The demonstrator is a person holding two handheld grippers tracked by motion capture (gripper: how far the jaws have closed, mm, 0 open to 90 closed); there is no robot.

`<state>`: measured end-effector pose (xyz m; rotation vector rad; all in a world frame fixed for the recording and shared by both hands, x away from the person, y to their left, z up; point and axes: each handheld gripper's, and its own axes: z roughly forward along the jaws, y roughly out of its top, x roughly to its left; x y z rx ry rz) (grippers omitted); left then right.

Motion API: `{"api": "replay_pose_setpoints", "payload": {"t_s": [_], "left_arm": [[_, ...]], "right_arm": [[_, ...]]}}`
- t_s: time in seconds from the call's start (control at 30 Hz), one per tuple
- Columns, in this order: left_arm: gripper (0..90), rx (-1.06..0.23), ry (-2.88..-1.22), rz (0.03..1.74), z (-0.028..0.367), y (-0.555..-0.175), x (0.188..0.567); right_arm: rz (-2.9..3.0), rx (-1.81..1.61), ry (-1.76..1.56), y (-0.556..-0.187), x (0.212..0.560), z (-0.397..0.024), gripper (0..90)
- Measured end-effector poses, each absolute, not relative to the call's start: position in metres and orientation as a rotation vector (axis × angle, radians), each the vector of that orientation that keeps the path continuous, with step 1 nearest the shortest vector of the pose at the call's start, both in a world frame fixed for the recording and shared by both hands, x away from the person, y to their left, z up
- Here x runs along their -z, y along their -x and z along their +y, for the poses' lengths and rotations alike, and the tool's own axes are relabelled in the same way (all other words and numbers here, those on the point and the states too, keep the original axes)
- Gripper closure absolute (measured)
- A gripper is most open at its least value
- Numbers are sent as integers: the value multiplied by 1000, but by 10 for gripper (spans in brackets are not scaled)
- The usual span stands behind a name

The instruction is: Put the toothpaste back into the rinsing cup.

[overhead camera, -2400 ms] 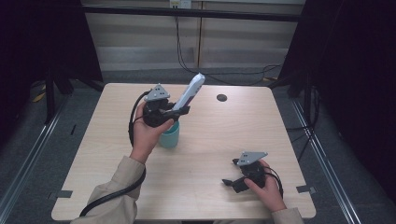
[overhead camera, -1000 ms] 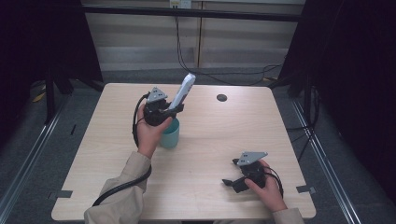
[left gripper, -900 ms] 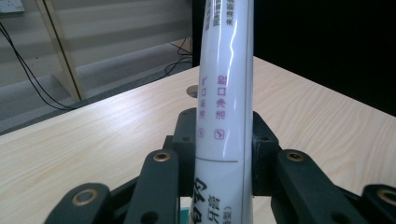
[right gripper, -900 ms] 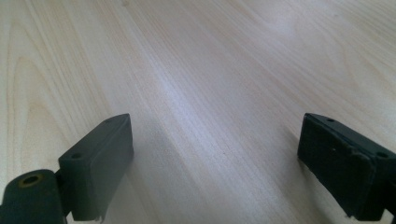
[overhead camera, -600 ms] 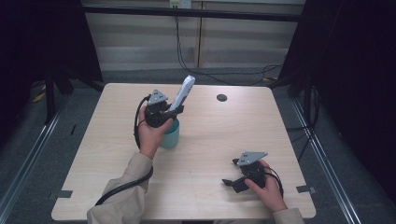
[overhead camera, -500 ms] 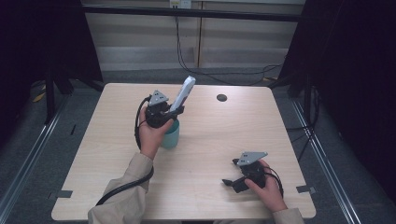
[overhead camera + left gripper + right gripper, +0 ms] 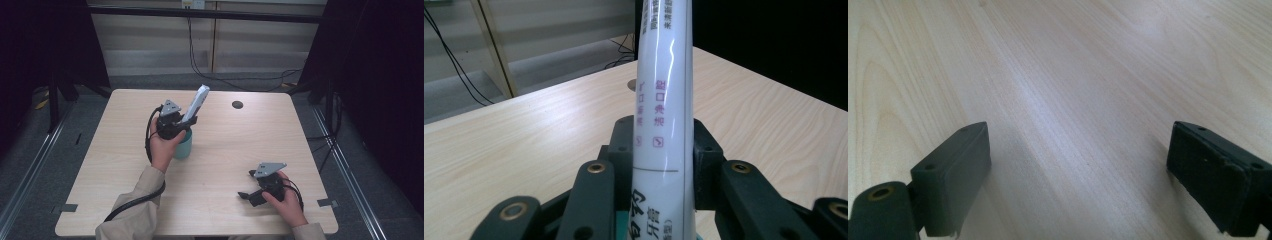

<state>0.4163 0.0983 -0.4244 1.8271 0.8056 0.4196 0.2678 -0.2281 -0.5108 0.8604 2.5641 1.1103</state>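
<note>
Left of centre in the high view, left gripper (image 7: 176, 125) raised above a teal cup (image 7: 183, 145), jaws pinching a white tube (image 7: 196, 102) tilted toward the upper right. Lower right, right gripper (image 7: 255, 192) resting low near the bench (image 7: 300, 130) front edge, jaws spread wide over bare wood (image 7: 1073, 100). Broad open surface between the two hands and along the left side; small dark hole (image 7: 237, 104) near the far edge.
</note>
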Motion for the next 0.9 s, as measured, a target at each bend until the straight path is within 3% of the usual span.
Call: {"api": "replay_pose_setpoints", "payload": {"t_s": [0.9], "left_arm": [[701, -406, -1841, 836, 102, -415, 440]], "right_arm": [[2565, -1110, -859, -268, 511, -228, 99]]}}
